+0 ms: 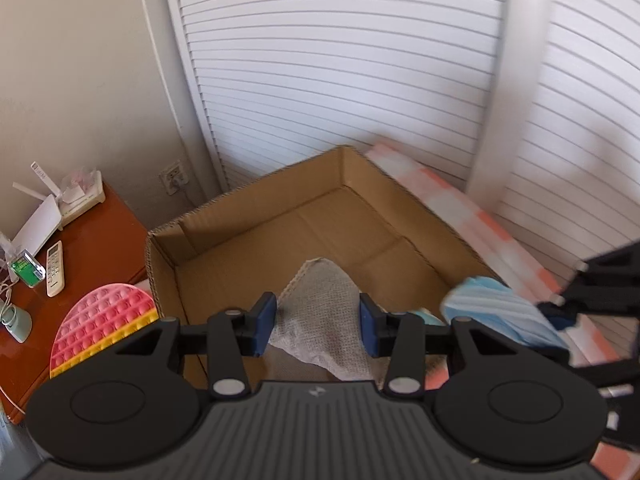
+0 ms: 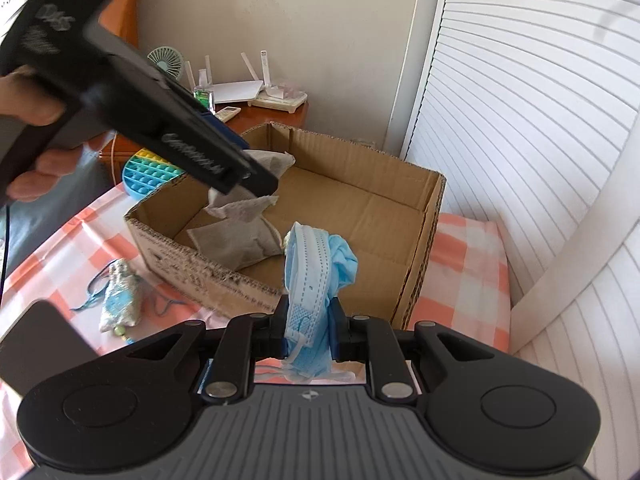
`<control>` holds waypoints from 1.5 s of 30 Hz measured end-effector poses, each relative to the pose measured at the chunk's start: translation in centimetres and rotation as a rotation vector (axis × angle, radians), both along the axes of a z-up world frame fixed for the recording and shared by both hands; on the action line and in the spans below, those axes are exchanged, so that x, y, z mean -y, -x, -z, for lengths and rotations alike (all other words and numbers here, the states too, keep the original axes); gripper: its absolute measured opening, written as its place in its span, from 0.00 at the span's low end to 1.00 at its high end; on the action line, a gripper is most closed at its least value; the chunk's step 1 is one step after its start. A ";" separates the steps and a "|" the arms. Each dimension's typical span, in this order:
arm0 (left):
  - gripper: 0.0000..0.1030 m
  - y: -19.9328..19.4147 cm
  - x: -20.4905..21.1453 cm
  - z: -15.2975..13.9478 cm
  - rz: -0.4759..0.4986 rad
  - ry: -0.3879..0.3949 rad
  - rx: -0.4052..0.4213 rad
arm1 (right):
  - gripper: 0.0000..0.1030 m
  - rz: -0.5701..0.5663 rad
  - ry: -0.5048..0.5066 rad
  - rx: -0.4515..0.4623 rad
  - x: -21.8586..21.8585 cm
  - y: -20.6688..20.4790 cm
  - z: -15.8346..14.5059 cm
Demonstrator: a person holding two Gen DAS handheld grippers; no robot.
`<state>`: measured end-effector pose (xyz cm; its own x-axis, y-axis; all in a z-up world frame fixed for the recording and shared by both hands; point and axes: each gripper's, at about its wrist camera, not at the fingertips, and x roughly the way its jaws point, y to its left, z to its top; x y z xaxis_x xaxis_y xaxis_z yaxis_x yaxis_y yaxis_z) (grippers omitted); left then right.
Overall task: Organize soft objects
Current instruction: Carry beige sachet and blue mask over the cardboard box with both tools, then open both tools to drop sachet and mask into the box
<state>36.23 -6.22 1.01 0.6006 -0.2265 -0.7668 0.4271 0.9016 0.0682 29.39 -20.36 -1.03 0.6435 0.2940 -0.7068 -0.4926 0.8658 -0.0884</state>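
An open cardboard box stands on a pink checked tablecloth. My left gripper is open above the box, with a grey mesh pouch between its pads; the right wrist view shows the pouch lying inside the box under the left gripper. My right gripper is shut on a bundle of blue face masks, held at the box's near wall. The masks and right gripper show at the right of the left wrist view.
A small patterned sachet with blue cord lies on the cloth left of the box. A rainbow pop-it toy leans by the box. An orange side table holds a router, remote and fan. White louvred doors stand behind.
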 end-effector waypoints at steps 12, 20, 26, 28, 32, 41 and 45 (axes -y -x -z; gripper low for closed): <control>0.83 -2.6 -2.0 0.0 -0.065 0.009 0.077 | 0.20 0.029 -0.009 -0.005 -0.4 -3.5 0.4; 0.88 0.8 -4.6 -1.7 -0.065 -0.005 0.110 | 0.62 0.096 -0.056 0.014 -1.7 -7.1 -0.2; 0.90 4.1 -6.2 -2.1 -0.072 -0.010 0.131 | 0.97 0.111 -0.070 0.080 -2.0 -4.8 -0.8; 0.90 5.2 -6.7 -2.1 -0.085 0.000 0.129 | 0.97 0.108 -0.051 0.089 -2.3 -3.6 -1.0; 0.90 7.7 -7.6 -2.1 -0.108 0.011 0.128 | 1.00 0.118 -0.027 0.097 -2.3 -1.1 -1.5; 0.95 14.4 -9.9 -1.7 -0.183 0.044 0.165 | 1.00 0.209 -0.025 0.074 -0.4 5.4 -0.9; 0.95 17.4 -10.8 -0.5 -0.226 0.047 0.167 | 1.00 0.244 -0.043 0.062 0.9 7.7 0.4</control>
<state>18.84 4.60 1.55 0.7568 -0.1052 -0.6451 0.2008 0.9767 0.0763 21.69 -21.22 -1.39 0.7407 0.1542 -0.6539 -0.2638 0.9619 -0.0720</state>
